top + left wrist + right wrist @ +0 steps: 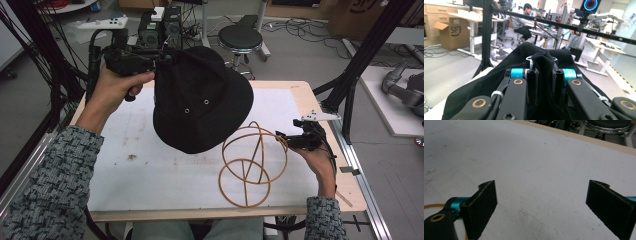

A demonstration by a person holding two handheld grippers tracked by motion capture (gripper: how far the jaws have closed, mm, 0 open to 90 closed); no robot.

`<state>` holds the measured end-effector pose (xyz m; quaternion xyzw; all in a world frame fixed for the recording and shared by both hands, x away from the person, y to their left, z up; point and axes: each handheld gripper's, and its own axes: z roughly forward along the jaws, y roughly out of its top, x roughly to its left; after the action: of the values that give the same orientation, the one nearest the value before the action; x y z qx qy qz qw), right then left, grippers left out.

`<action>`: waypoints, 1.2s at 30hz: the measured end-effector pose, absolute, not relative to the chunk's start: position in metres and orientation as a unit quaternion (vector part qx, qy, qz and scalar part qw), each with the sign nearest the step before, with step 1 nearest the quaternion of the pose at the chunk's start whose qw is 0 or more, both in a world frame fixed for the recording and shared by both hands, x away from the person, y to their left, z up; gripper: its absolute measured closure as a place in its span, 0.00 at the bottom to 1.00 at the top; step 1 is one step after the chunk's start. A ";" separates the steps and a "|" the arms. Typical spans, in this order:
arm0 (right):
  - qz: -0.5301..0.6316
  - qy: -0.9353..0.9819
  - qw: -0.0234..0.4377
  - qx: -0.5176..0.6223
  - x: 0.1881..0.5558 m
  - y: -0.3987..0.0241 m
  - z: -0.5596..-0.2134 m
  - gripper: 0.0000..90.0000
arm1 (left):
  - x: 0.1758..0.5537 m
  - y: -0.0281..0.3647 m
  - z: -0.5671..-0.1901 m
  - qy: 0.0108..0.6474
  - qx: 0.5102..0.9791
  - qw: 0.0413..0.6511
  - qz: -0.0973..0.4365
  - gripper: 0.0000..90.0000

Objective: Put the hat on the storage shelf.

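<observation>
Left tool (159, 59) is clamping a fold of the black hat (200, 100) at its far left edge, holding it hanging clear above the white tabletop (150, 170). Right tool (283, 140), jaws standing wide apart with nothing between, is resting just beside the rattan ring frame (250, 167) at near right.

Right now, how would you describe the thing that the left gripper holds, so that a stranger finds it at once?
Look at the white mat on the wooden table. Above its far left part, the left gripper holds up a black bucket hat, its jaws shut on the fabric. Unlike the tan wire-ring frame beside it, the hat is soft, dark, with two metal eyelets.
</observation>
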<state>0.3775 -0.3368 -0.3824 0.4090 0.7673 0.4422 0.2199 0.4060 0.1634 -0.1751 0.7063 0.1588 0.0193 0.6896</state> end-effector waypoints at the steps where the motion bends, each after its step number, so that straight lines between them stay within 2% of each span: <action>1: 0.442 0.767 0.219 0.409 0.377 -0.337 -0.382 0.11 | 0.406 0.160 -0.175 0.156 0.708 0.689 0.016 0.89; 14: 0.445 0.767 0.219 0.407 0.377 -0.337 -0.382 0.11 | 0.395 0.112 -0.173 0.112 0.726 0.678 -0.022 0.89; 29: 0.447 0.765 0.218 0.409 0.376 -0.338 -0.382 0.11 | 0.377 0.057 -0.188 0.071 0.760 0.644 -0.055 0.89; 36: 0.447 0.765 0.218 0.409 0.376 -0.339 -0.382 0.11 | 0.375 0.045 -0.196 0.064 0.764 0.639 -0.065 0.89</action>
<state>0.3758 -0.3389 -0.3816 0.4086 0.7651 0.4475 0.2179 0.3751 0.0446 -0.1956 0.7637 0.0638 -0.0653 0.6391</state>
